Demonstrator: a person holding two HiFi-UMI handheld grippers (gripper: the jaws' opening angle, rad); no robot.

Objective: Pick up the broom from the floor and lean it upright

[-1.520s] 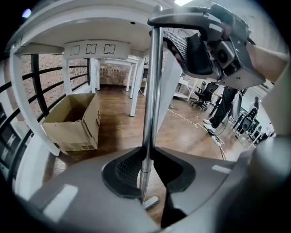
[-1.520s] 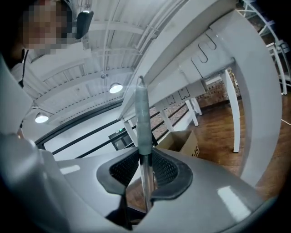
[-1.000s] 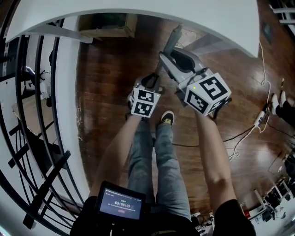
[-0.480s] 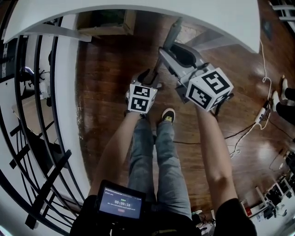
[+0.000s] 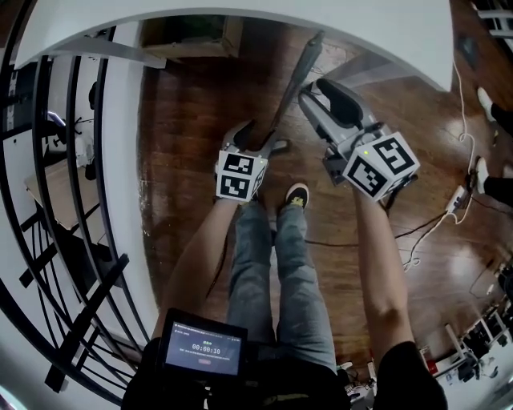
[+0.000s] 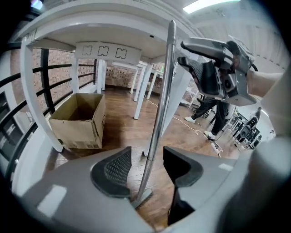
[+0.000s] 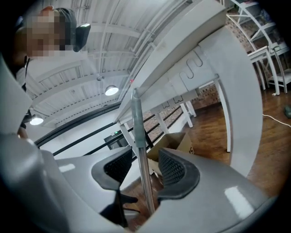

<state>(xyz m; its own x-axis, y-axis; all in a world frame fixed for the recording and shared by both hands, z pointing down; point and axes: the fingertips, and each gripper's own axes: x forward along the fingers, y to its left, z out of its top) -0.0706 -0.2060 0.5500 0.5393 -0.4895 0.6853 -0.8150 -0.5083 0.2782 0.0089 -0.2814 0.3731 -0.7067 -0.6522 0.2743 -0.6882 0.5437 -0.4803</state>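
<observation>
The broom stands nearly upright, its metal handle (image 5: 292, 84) leaning on the edge of the white table (image 5: 240, 16) and its head (image 6: 143, 198) on the wood floor. My left gripper (image 5: 258, 136) is low on the handle (image 6: 159, 118). Its jaws are opening, and the handle runs through the gap clear of both pads. My right gripper (image 5: 325, 92) is higher and to the right, its jaws also opening. In the right gripper view the handle (image 7: 141, 154) shows between the pads (image 7: 170, 170) without touching them.
A cardboard box (image 6: 79, 120) sits under the table to the left. A black railing (image 5: 72, 160) runs down the left side. Cables and a power strip (image 5: 449, 200) lie on the floor at right, near another person's feet (image 5: 485, 172). My own shoe (image 5: 296, 194) is just behind the broom.
Both grippers' jaws have spread off the handle. The right gripper has shifted right and away from it. The handle now rests against the table edge.
</observation>
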